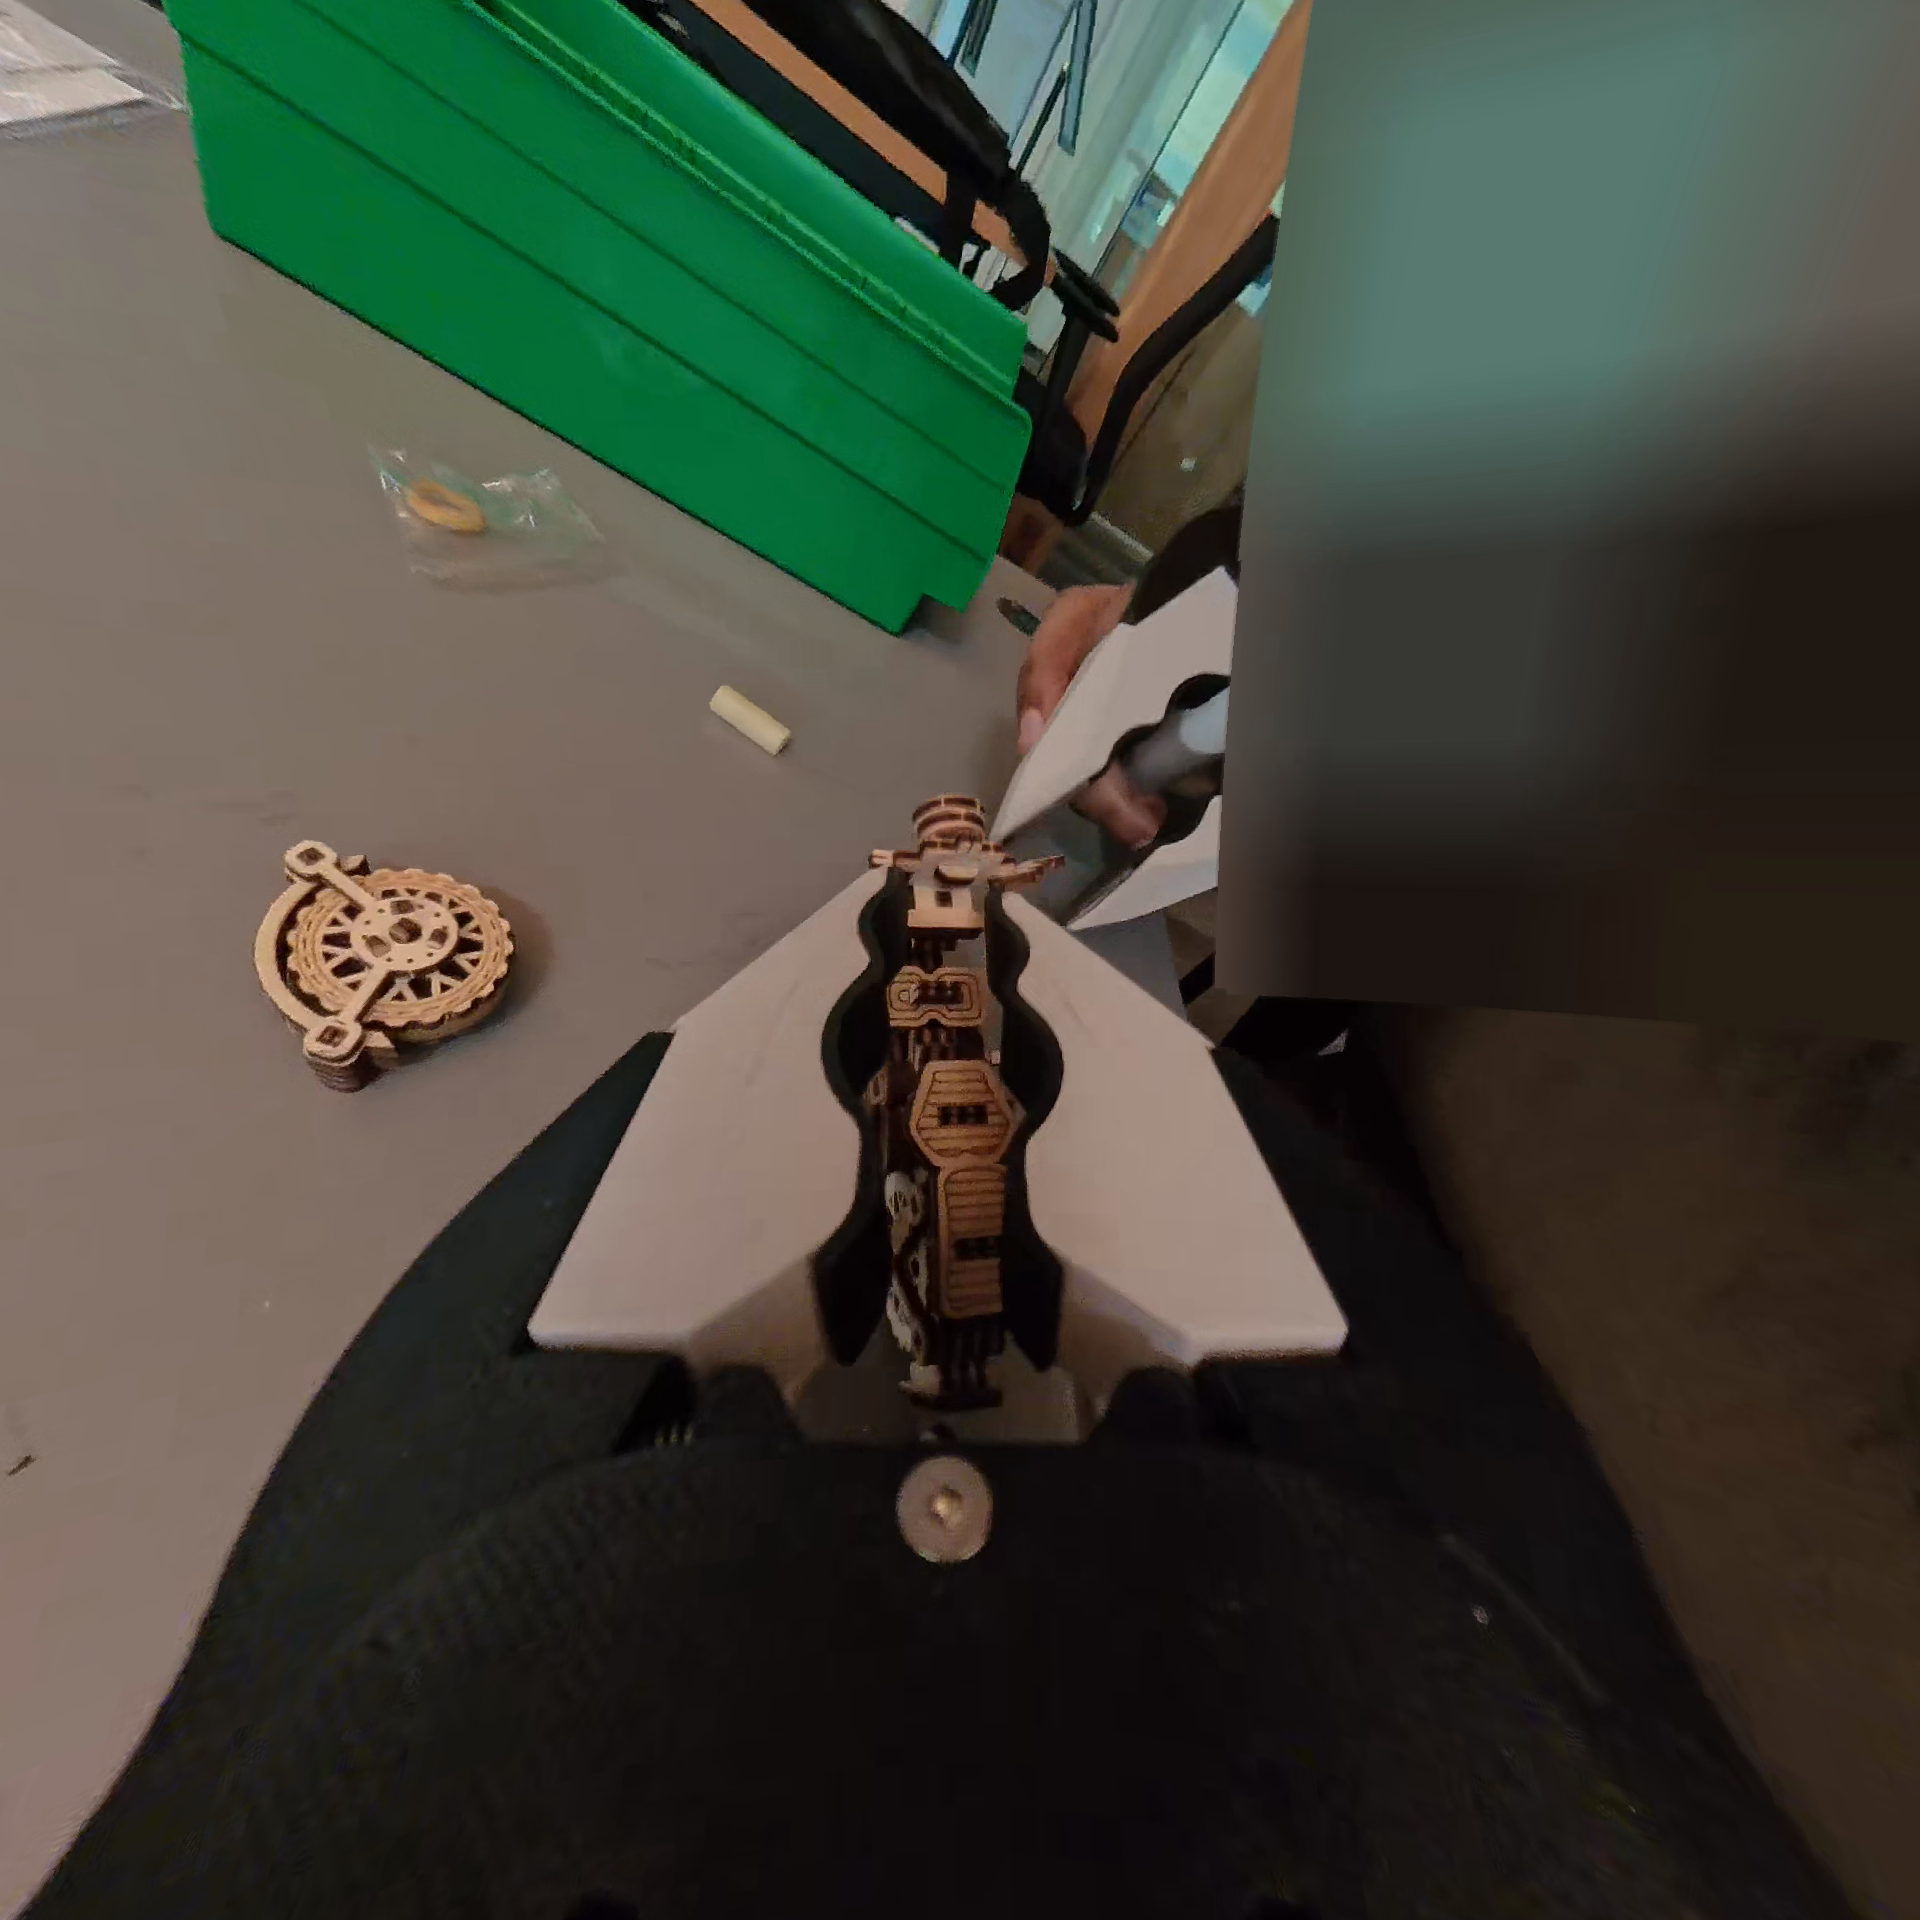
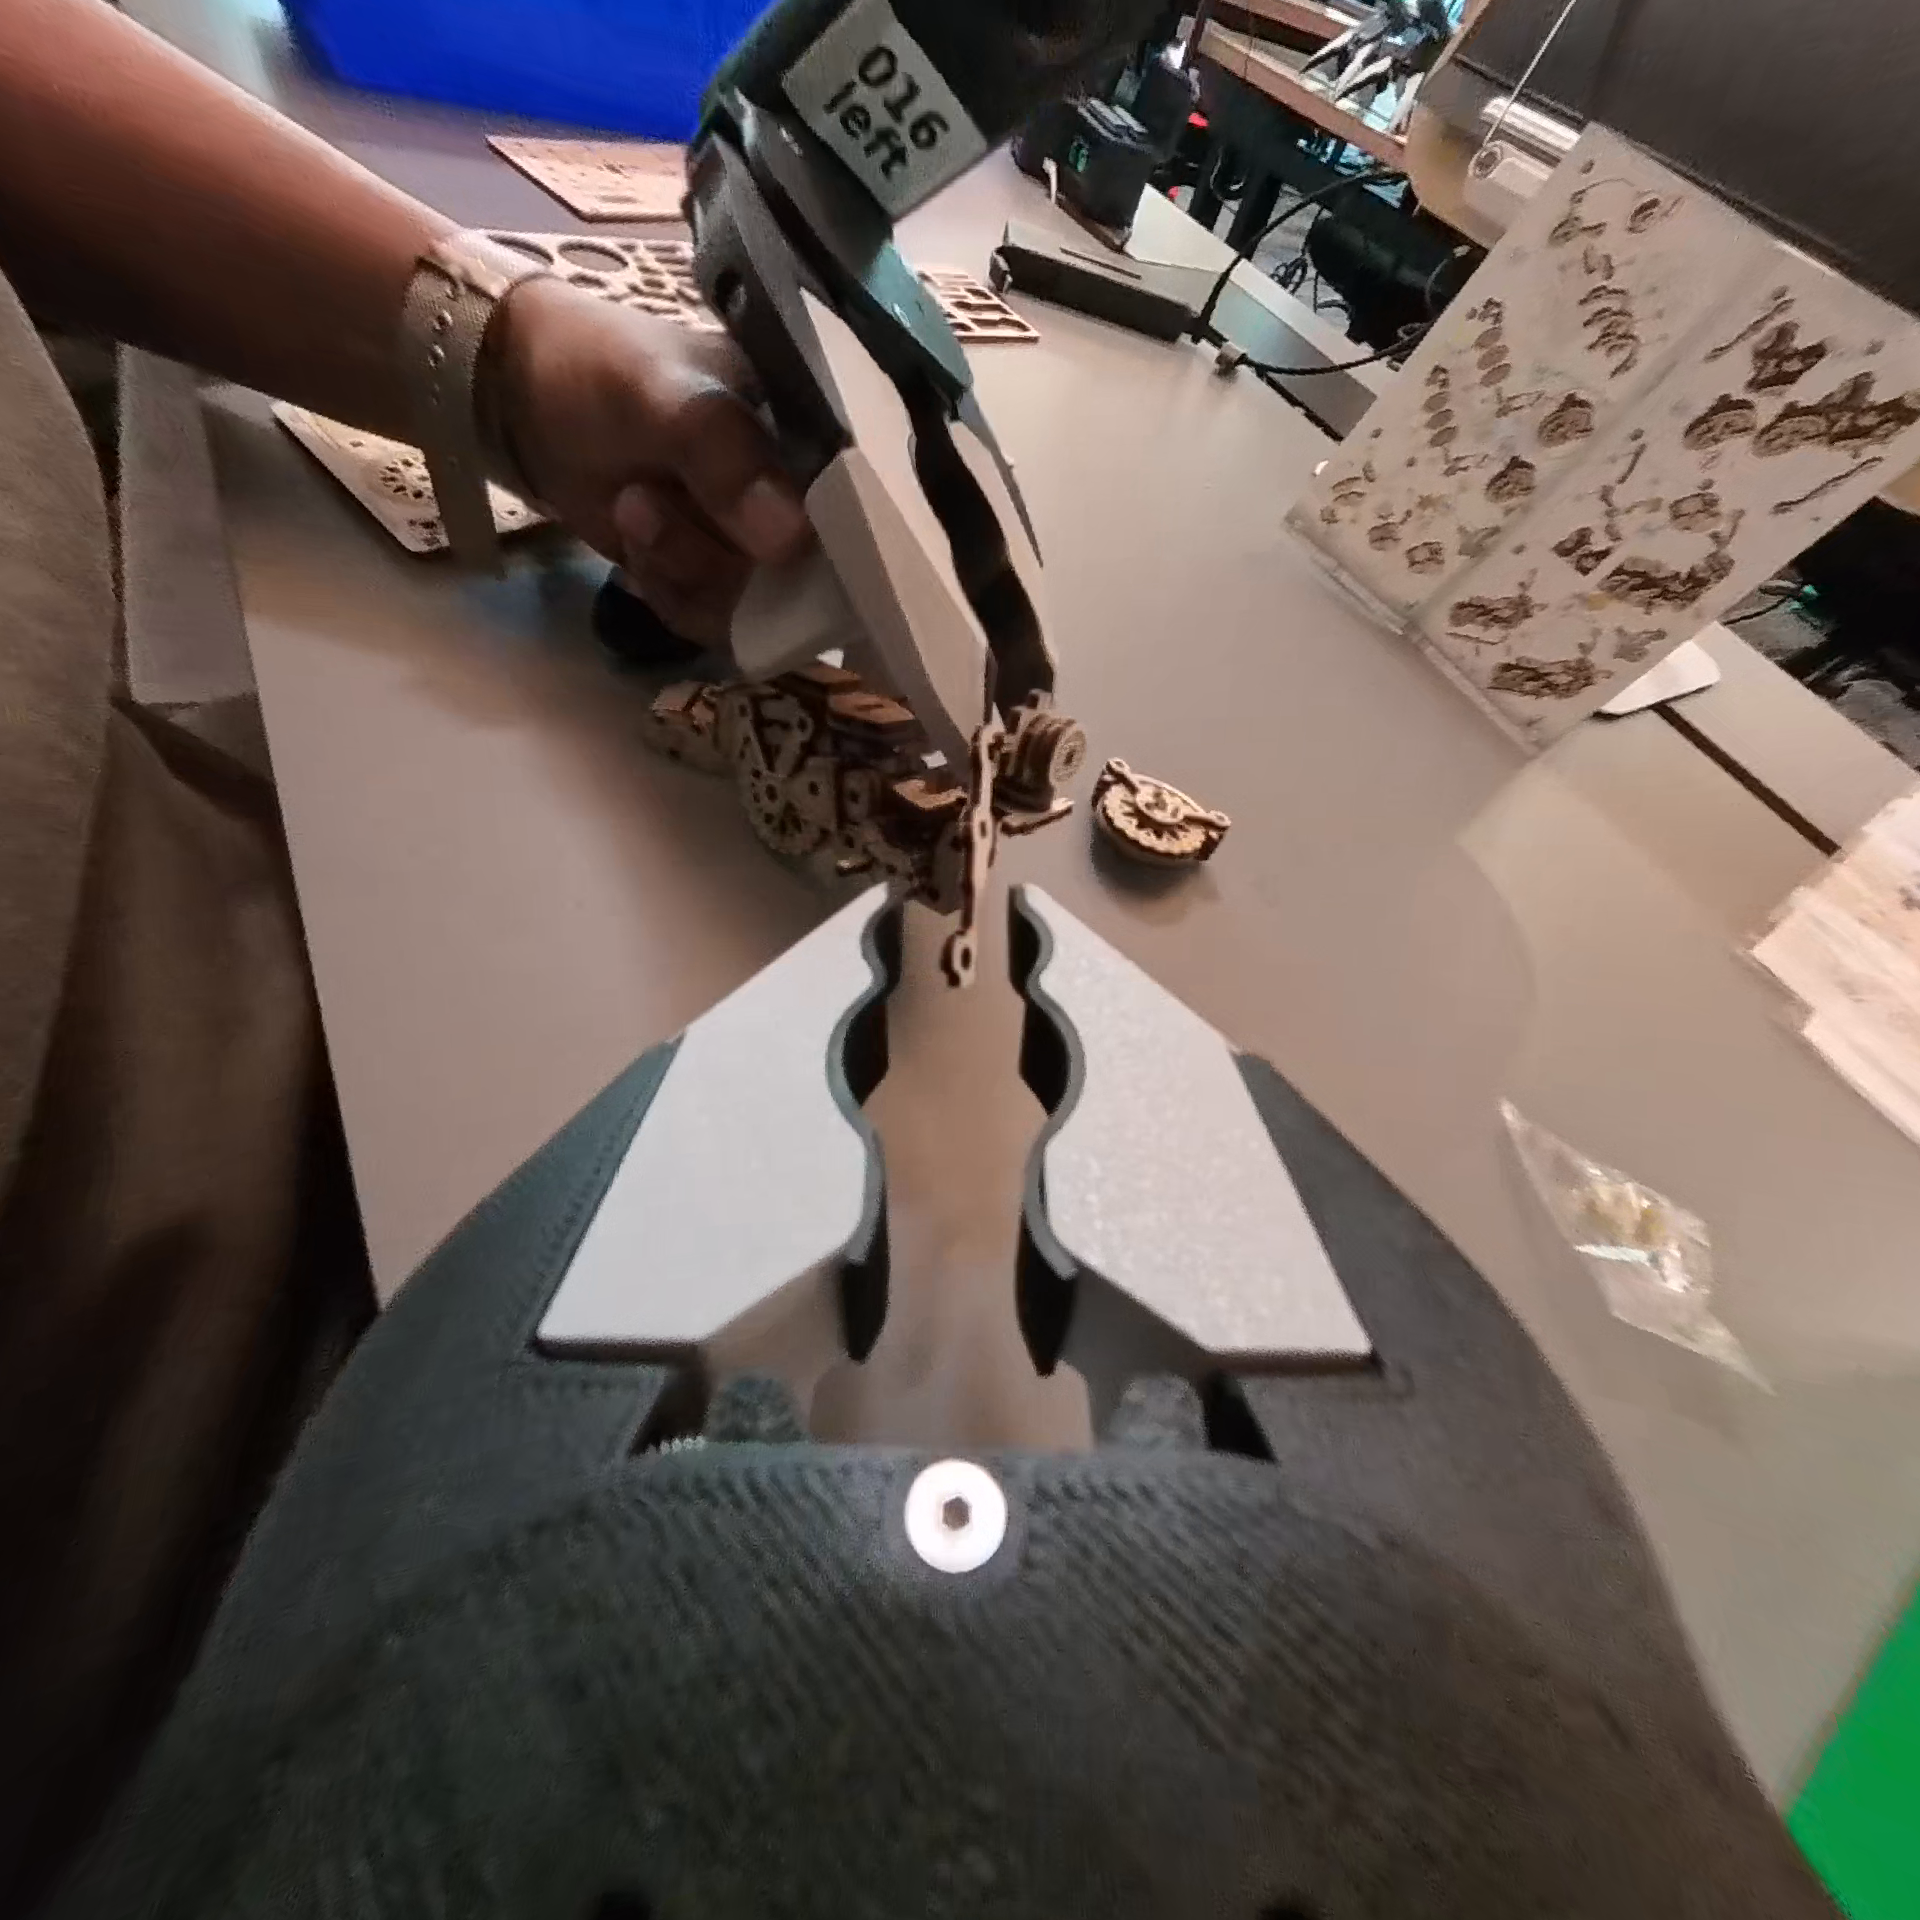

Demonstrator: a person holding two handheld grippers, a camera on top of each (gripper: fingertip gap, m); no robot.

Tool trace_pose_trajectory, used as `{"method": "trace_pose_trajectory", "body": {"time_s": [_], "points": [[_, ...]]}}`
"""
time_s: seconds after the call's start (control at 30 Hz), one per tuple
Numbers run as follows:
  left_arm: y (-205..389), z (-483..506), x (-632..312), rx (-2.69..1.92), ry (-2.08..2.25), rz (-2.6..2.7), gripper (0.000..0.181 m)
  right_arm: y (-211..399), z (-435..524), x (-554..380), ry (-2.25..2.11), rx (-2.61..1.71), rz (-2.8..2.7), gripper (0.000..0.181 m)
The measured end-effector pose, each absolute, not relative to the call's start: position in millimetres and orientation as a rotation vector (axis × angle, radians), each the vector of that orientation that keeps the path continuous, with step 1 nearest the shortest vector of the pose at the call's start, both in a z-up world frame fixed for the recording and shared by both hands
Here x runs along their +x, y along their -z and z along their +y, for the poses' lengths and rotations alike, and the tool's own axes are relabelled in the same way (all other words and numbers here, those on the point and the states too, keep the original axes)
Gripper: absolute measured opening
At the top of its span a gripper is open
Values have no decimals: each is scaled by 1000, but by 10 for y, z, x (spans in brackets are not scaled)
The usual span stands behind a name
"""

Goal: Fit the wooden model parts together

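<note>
The left gripper (image 1: 940,894) is clamping the wooden model body (image 1: 951,1122) lengthwise between its white fingers (image 1: 727,1153), with the handlebar end poking out past the fingertips. In the right wrist view the same left gripper (image 2: 997,717) is reaching in from the upper left, tilted steeply down toward the grey table (image 2: 1299,935), and the person's hand (image 2: 634,447) is wrapping around its handle, a strap sitting on the wrist. The model (image 2: 831,790) is hanging low over the table beneath it; whether it is touching the surface is hard to tell from this angle.

The right gripper (image 2: 961,920) is pointing at the model from the near side, its fingers (image 2: 748,1153) standing apart with nothing gripped. A thin wooden strut (image 2: 971,894) of the model is dangling down into the gap between the fingertips, touching neither side as far as I can see.

The separate wooden wheel part (image 1: 379,961) is lying flat on the table, just beyond the model in the right wrist view (image 2: 1158,816). A green bin (image 1: 582,270) is sitting farther back, with a small clear bag (image 1: 468,509) and a short pale dowel (image 1: 750,719) lying before it.
</note>
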State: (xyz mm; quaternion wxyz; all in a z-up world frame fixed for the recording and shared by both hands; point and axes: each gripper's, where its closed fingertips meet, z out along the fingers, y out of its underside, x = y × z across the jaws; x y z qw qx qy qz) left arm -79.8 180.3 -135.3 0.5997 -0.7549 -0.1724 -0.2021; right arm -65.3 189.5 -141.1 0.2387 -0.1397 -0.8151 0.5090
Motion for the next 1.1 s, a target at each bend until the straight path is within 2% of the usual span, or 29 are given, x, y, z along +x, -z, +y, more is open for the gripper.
{"method": "trace_pose_trajectory", "body": {"time_s": [0.13, 0.3, 0.5, 0.53, 0.67, 1.1], "points": [[1338, 1805, -767, -1739, 501, -387, 12, 1345, 1853, -670, -1461, -420, -2196, 1], [1301, 1795, -722, -1718, 530, -356, 12, 1356, 1819, -636, -1575, -509, -2262, 1], [1250, 1787, -616, -1699, 573, -287, 13, 1331, 1774, -510, -1918, -713, -2436, 0], [1252, 1789, -626, -1699, 570, -293, 7, 1319, 1778, -497, -1977, -745, -2459, 0], [1268, 1797, -621, -1711, 564, -293, 5, 1306, 1798, -493, -2067, -808, -2489, 0], [1302, 1749, -760, -1736, 457, -379, 28, 1348, 1857, -522, -2060, -933, -2488, 0]]}}
